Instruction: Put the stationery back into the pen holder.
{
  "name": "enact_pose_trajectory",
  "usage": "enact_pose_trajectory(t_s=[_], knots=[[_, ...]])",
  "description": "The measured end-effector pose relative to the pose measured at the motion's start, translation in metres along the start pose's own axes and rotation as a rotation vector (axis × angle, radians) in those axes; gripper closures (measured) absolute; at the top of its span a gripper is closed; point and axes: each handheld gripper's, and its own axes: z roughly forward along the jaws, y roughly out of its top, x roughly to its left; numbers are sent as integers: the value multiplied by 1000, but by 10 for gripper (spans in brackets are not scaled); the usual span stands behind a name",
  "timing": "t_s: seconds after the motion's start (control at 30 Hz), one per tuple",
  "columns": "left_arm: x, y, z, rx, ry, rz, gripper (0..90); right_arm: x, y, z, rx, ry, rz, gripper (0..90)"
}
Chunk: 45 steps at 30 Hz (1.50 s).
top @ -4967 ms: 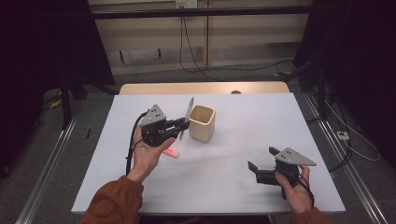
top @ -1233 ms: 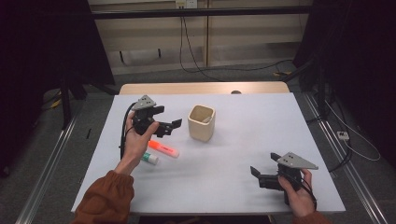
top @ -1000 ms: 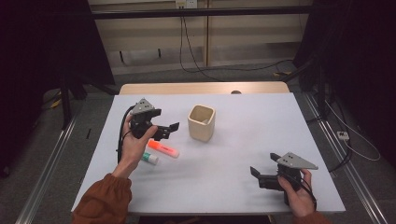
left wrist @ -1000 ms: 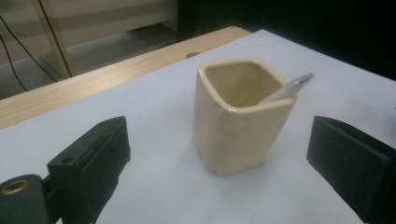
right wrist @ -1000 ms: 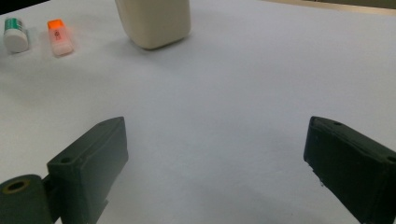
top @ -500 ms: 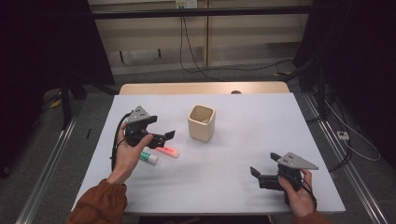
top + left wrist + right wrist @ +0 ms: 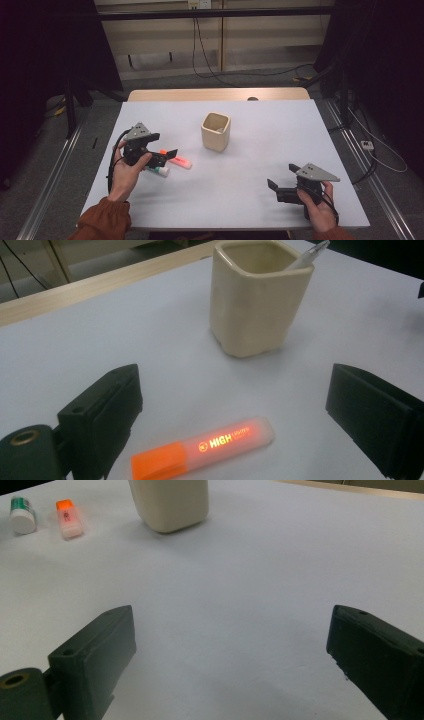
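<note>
A cream square cup stands mid-table with a white pen leaning inside it. An orange highlighter lies flat to the cup's left, beside a green-and-white marker. My left gripper hovers just over the highlighter, open, its jaws on either side of the highlighter without touching it. The cup stands just beyond. My right gripper is open and holds nothing at the near right, pointing across bare table toward the cup, the highlighter and the marker.
The white table top ends in a wooden strip at the far edge. Cables lie on the floor beyond the table. A metal rail runs along the floor at the left.
The left gripper left the cup, where the pen now stands, swung out left, then came down and nearer over the orange highlighter. The right gripper stayed put.
</note>
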Motion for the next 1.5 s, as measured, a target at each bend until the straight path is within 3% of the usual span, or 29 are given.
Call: enact_pose_trajectory(t_s=[0.1,0.27,0.43,0.57,0.67,0.97,1.07,1.23,1.27,1.47,1.5], knots=[[4,-3,-8,8,-28,-16,88,0,0,0,1,-1,2,53],[13,-10,-16,14,-70,-11,96,0,0,0,0,2,2,53],[22,-15,-23,34,-73,14,96,-1,0,1,4,1,1,53],[25,-16,-28,6,-68,11,94,0,0,2,4,1,4,53],[27,-16,-29,26,-60,21,94,0,0,2,5,1,3,53],[32,-18,-32,105,-36,91,94,-1,0,2,7,3,0,54],[31,-17,-31,128,-25,140,94,-1,0,2,6,3,2,53],[29,-16,-28,171,-56,198,93,0,0,2,5,4,-2,53],[30,-16,-28,190,-56,232,93,0,0,2,6,4,-3,53],[30,-14,-21,189,-83,280,93,0,0,3,9,7,0,53],[29,-15,-18,218,-88,302,93,0,0,3,9,7,0,53]])
